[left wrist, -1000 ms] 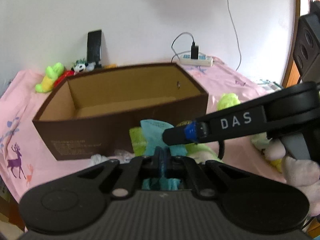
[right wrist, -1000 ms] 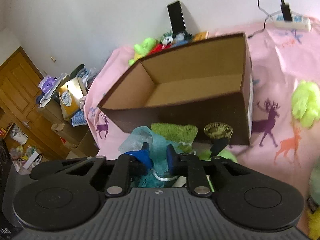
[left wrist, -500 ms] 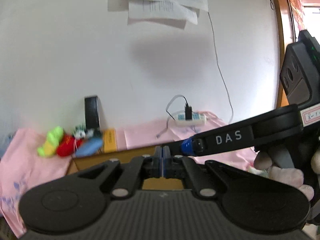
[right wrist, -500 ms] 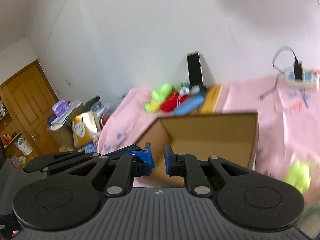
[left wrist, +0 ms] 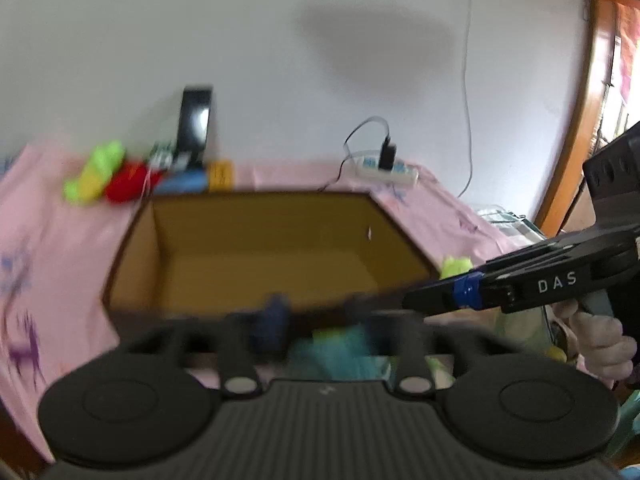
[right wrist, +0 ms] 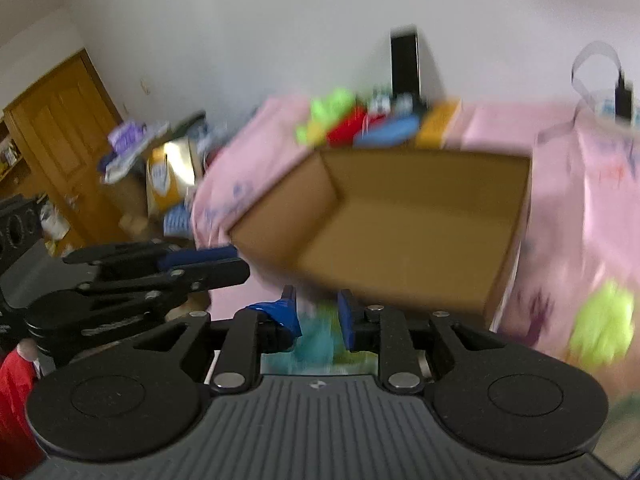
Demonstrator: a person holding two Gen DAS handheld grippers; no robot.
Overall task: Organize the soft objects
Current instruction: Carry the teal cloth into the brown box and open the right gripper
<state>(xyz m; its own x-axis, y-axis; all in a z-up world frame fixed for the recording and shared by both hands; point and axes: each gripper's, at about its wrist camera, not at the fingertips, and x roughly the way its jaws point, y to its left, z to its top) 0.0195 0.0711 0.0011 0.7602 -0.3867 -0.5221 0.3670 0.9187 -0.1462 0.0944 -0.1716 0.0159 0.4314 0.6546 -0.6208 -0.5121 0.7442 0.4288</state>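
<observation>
box [left wrist: 272,256] — brown | cloth [left wrist: 52,264] — pink, deer print | plush [right wrist: 602,330] — lime

Left gripper [left wrist: 320,320]: black, ribbed housing, two round discs, silver screws; fingertips blurred, apparently blue. Right gripper [right wrist: 318,316]: same build, blue-taped fingertips, white "DAS" lettering.

Matt cardboard box [left wrist: 272,256], pink cloth [left wrist: 60,208]

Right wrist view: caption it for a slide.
Open right gripper above teal cloth, before an empty cardboard box on a pink sheet.
</observation>
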